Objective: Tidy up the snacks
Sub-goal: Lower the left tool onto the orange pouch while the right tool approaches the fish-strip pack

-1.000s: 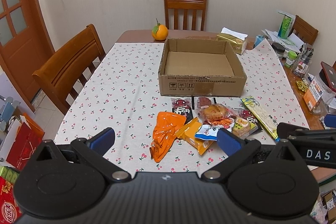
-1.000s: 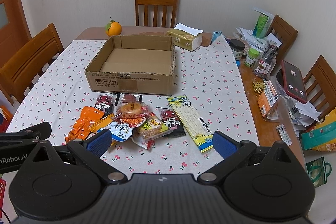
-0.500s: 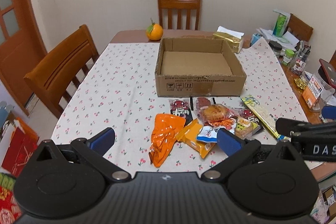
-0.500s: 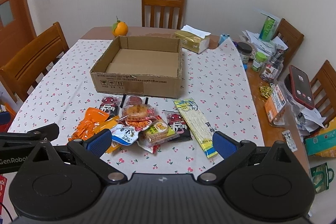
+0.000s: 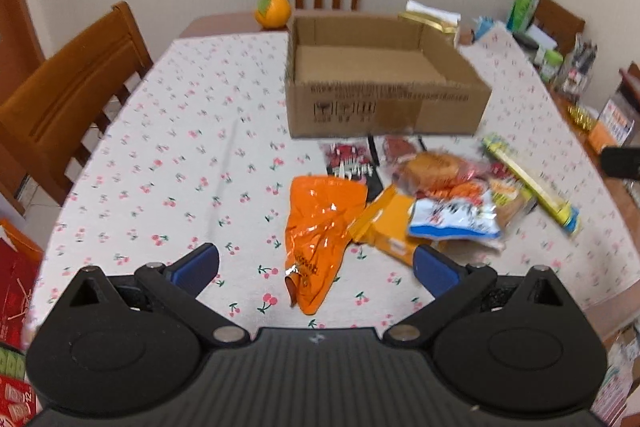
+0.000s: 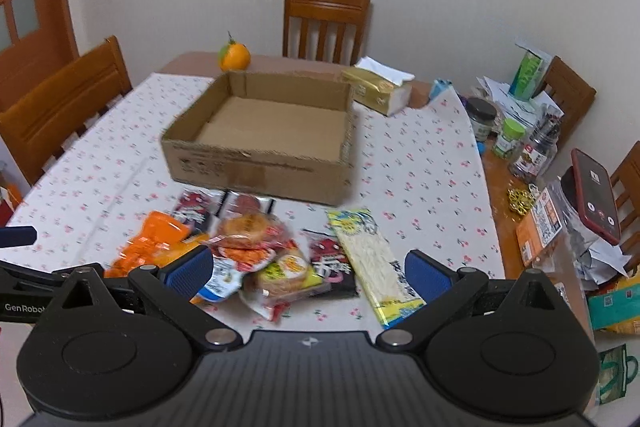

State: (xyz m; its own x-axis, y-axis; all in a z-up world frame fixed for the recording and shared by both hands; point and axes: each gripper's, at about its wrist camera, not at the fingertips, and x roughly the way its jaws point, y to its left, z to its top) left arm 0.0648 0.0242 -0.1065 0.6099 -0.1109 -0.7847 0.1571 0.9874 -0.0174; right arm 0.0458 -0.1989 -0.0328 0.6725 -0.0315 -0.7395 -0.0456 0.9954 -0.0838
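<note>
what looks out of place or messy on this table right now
The snack packets lie in a loose, overlapping heap on the cloth in front of the cardboard box, which is empty. The orange bag is crumpled and lies a little apart on the left. Nothing looks spilled or torn. Both claws, left and right, hang open.

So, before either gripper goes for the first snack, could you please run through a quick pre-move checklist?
1. Cardboard box empty and open on top: ok.
2. Left gripper open, holding nothing: ok.
3. Right gripper open, holding nothing: ok.
4. Orange packet lying nearest the left gripper, its near end free of the pile: ok.
5. Long yellow packet lying flat at the pile's right edge, clear to grasp: ok.
6. Middle snacks separated for single picks: not ok; the round cake packet and its neighbours overlap.
</note>
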